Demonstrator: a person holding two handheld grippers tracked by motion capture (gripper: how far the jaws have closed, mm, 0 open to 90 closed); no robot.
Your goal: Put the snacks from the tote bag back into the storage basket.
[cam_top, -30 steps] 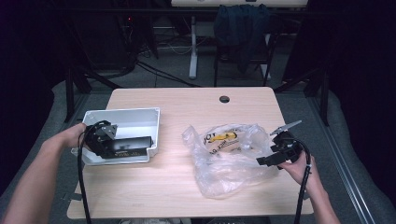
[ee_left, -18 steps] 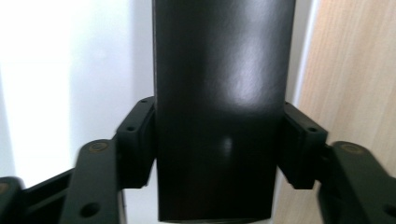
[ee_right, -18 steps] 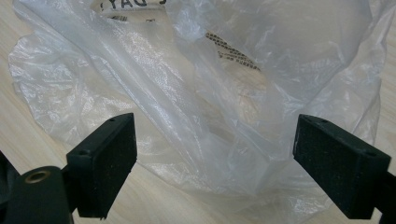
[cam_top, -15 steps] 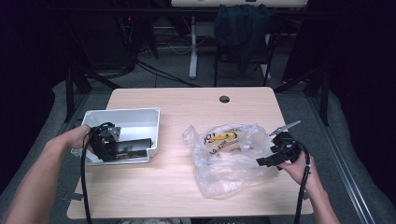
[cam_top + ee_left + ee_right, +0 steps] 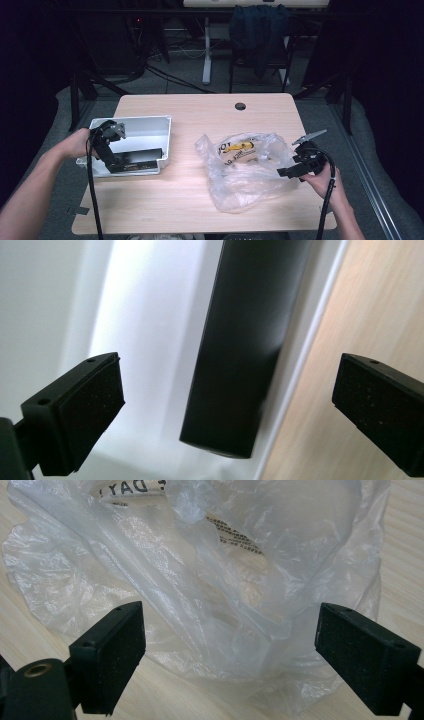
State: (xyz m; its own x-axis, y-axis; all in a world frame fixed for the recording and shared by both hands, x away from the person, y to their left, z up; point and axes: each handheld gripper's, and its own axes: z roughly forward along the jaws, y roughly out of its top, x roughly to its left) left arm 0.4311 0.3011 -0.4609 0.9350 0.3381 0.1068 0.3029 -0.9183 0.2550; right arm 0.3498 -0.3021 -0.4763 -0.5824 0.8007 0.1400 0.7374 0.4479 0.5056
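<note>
A long black bar (image 5: 140, 161) lies in the white bin (image 5: 145, 120) at the table's left. My left gripper (image 5: 110, 154) hangs above the bar's left end, pointing down. Its jaws have just been opening and now stand wide. In the left gripper view the black bar (image 5: 245, 340) lies on the white bin floor (image 5: 60, 300) below my left gripper (image 5: 230, 415), with neither pad touching it. A crumpled clear plastic bag (image 5: 245, 170) lies right of centre. My right gripper (image 5: 287, 172) sits at its right edge. In the right gripper view my right gripper (image 5: 240, 665) is open before the bag (image 5: 225, 555).
Something with a yellow printed label (image 5: 237, 147) lies inside the bag. A round cable hole (image 5: 240, 106) is near the far edge of the wooden table (image 5: 180, 210). A chair draped with dark cloth (image 5: 260, 30) stands beyond the table.
My left gripper has risen out of the bin and its jaws have spread wide, leaving the black bar lying inside. The right gripper and the bag have not moved.
</note>
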